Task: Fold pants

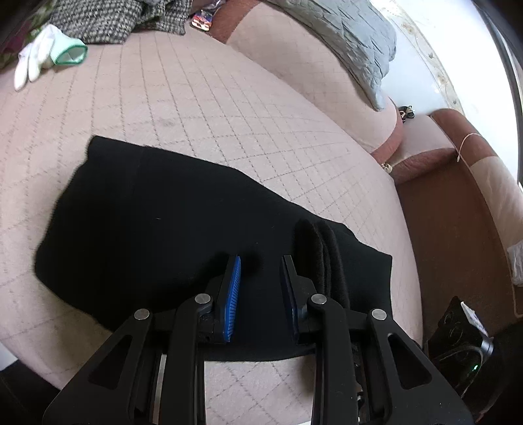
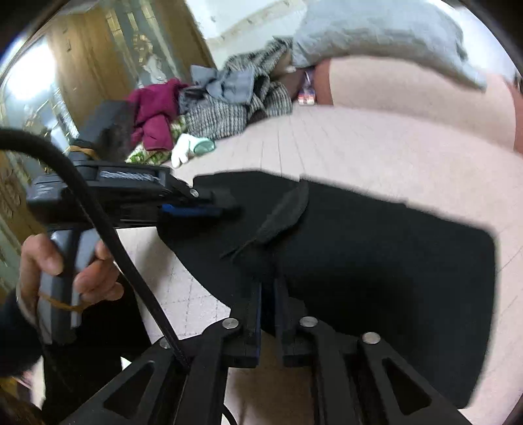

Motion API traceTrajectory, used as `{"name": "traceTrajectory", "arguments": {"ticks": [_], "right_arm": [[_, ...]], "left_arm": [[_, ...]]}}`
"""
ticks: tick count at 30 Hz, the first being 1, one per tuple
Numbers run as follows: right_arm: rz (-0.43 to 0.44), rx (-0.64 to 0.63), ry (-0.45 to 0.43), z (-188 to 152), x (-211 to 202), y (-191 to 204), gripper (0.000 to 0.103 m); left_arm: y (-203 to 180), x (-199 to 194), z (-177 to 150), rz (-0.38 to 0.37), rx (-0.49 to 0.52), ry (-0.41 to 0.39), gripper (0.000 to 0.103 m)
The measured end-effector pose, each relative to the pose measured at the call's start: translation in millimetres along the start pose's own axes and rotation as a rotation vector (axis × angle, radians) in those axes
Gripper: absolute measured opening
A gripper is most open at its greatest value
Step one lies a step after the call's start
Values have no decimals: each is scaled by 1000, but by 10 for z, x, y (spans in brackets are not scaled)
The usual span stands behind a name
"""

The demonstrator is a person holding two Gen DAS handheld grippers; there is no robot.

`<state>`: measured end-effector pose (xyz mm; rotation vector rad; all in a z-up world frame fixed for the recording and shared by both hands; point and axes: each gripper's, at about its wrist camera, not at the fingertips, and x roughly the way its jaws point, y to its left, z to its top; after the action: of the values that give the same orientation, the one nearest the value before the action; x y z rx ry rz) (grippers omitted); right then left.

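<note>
My L gripper [image 1: 260, 261] jaws apart over black pants [image 1: 147, 212], R gripper [image 2: 268, 287] pinched tight on pants edge, on pink quilted bed [image 1: 228, 98].

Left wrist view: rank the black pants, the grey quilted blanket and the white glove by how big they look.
1. black pants, largest by far.
2. grey quilted blanket, partly cut off by the frame, so its rank is less sure.
3. white glove, smallest, though it also lies farthest away.

A pink quilted sofa seat [image 1: 202, 108] with a diamond stitch pattern is seen. A white glove with a green cuff [image 1: 49, 54] lies on it near a grey houndstooth woven garment [image 1: 108, 19]. A grey quilted blanket [image 1: 356, 39] is draped over the backrest. A crumpled maroon garment [image 2: 153, 114] is piled beside the grey one.
</note>
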<state>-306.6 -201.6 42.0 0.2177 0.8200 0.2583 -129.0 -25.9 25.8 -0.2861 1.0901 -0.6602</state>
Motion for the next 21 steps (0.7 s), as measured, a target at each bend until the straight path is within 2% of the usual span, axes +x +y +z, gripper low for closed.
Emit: {"name": "traceTrajectory", "arguments": {"ticks": [2, 3, 4, 7, 9, 15, 18, 21], "right_arm": [[51, 36, -12, 11, -35, -5, 28], [111, 43, -31, 23, -98, 3, 39], [133, 46, -46, 39, -151, 14, 43], [132, 35, -90, 122, -271, 64, 43], [132, 26, -89, 184, -223, 102, 43], [89, 17, 10, 212, 227, 166, 43], [83, 12, 2, 239, 197, 182, 43], [79, 10, -12, 310, 106, 191, 43]], "left_arm": [[37, -91, -6, 18, 2, -21, 23], [58, -124, -9, 22, -8, -29, 23], [80, -148, -10, 24, -21, -34, 23], [176, -233, -22, 27, -61, -50, 23], [198, -276, -43, 53, -60, -59, 23], [209, -378, -143, 156, -5, -77, 23], [164, -421, -202, 211, 47, -98, 23], [125, -410, -241, 232, 65, -108, 23]]}}
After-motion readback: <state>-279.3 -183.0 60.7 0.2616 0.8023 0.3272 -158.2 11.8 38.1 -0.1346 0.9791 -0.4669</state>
